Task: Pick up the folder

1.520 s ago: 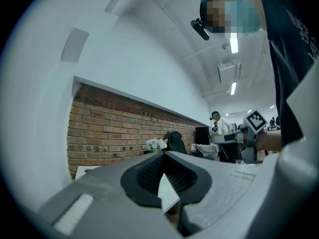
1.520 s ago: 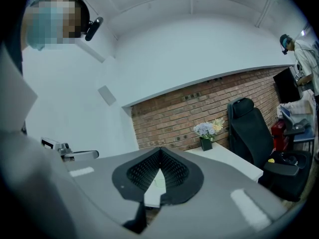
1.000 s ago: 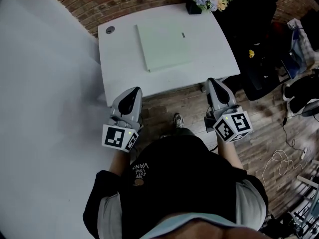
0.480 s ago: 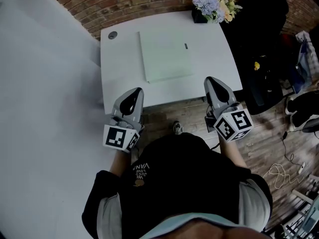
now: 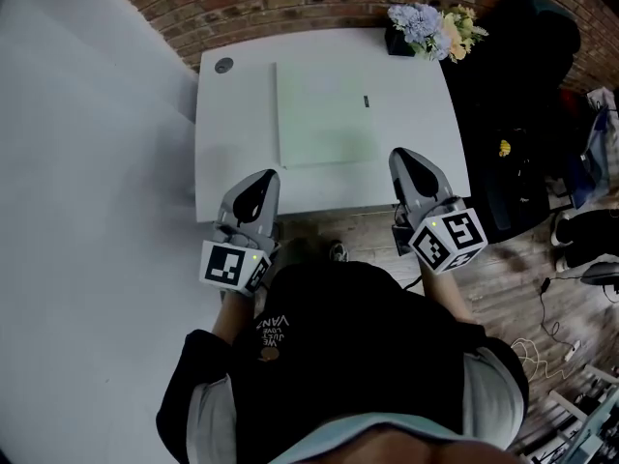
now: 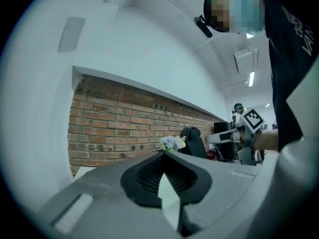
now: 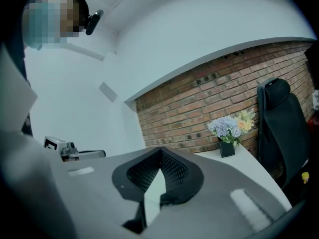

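Left gripper (image 5: 259,180) and right gripper (image 5: 404,159) both have jaws pressed together with nothing between them, seen plainly in each gripper view. Both are held level, noses toward the desk (image 5: 237,162), each just at its near edge: left toward the near left corner, right toward the near right corner. They look placed this way as an approach stance, one on each side of the folder (image 5: 324,114), neither touching it yet

Folder is pale green and lies flat on the middle of the desk, a bit closer to the far edge than the near one, well apart from both grippers. Its sides run square to the desk edges. Long axis seems to run from near edge to far edge, though the steep view flattens it, so not certain. Small dark mark (image 5: 368,100) sits by its right side, likely the opening side; spine then probably faces the left edge, a guess

Flowers (image 5: 430,27) at the far right corner, round cable hole (image 5: 224,65) at the far left corner, both clear of the folder. Pick-up not started; jaws would have to part first
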Motion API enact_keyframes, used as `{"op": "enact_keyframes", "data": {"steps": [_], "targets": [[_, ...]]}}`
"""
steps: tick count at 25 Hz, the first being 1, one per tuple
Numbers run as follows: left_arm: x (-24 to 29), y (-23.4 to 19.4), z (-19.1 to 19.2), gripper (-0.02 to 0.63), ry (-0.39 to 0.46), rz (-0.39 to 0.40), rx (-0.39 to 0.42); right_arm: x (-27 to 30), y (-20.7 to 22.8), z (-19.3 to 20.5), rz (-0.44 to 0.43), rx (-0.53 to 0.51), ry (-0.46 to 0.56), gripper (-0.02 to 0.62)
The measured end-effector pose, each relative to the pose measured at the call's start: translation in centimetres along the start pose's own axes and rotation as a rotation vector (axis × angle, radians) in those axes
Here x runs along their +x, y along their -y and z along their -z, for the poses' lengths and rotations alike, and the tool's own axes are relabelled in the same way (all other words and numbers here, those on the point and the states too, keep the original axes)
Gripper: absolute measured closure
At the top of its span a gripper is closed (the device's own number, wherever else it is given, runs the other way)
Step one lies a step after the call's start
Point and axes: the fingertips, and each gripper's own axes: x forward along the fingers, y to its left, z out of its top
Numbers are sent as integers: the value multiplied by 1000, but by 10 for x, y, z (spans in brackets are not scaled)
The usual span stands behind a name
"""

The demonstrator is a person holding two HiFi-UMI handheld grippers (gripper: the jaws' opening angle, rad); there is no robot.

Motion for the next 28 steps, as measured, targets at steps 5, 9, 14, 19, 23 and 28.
{"op": "enact_keyframes", "data": {"steps": [5, 9, 14, 19, 23, 28], "targets": [[10, -9, 2, 606, -8, 1, -9, 11, 6, 1, 8, 8, -12, 597], [19, -24, 1, 606, -9, 23, -13, 22, 5, -3, 38, 6, 0, 597], [34, -45, -4, 606, 0, 70, -8, 37, 7, -5, 90, 9, 18, 597], [44, -69, -7, 606, -3, 115, -12, 54, 3, -10, 147, 15, 41, 597], [51, -87, -7, 606, 1, 154, -10, 65, -1, -7, 193, 17, 53, 598], [59, -103, -6, 606, 1, 208, -14, 76, -5, -1, 253, 22, 67, 598]]}}
